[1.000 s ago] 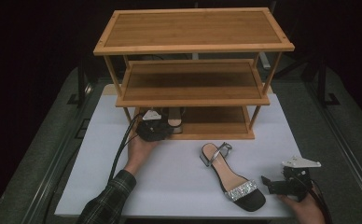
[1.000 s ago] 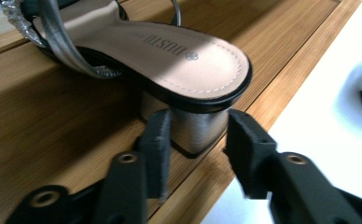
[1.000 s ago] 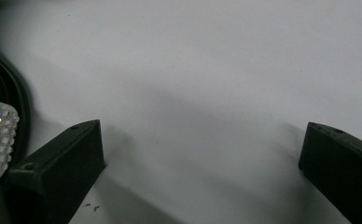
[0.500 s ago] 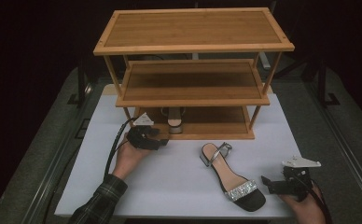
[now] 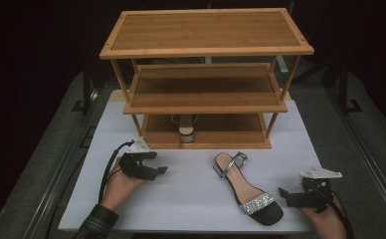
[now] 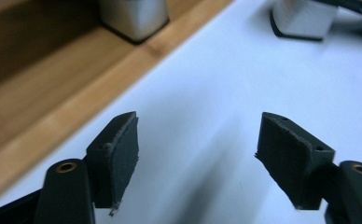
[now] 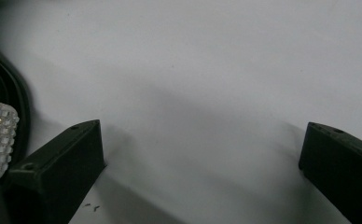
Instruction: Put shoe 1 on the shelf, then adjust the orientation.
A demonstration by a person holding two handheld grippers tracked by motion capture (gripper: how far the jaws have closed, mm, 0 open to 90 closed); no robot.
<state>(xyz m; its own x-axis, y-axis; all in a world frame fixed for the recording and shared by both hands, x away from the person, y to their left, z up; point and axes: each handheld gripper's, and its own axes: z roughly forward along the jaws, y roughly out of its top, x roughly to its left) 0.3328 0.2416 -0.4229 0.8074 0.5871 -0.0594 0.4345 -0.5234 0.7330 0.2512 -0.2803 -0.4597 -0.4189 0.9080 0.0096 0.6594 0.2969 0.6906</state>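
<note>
Right gripper [image 5: 286, 196] sits nearest, jaws spread and empty, just beside the toe of the rhinestone-strap sandal [image 5: 247, 189] lying on the white table [image 5: 191, 194]. Left gripper [image 5: 157, 171] has nothing between its pads; its jaws have just been opening, and it is pulled back from the bamboo shoe rack [image 5: 206, 89]. The other sandal [image 5: 184, 130] stands on the bottom shelf. Best next move, I'd say: pinch the strap or heel, lift level, slide it in alongside its mate.

A white counter [image 5: 191, 199] is sitting on grey flooring [image 5: 47, 164], with black darkness surrounding everything and light falling from above.
</note>
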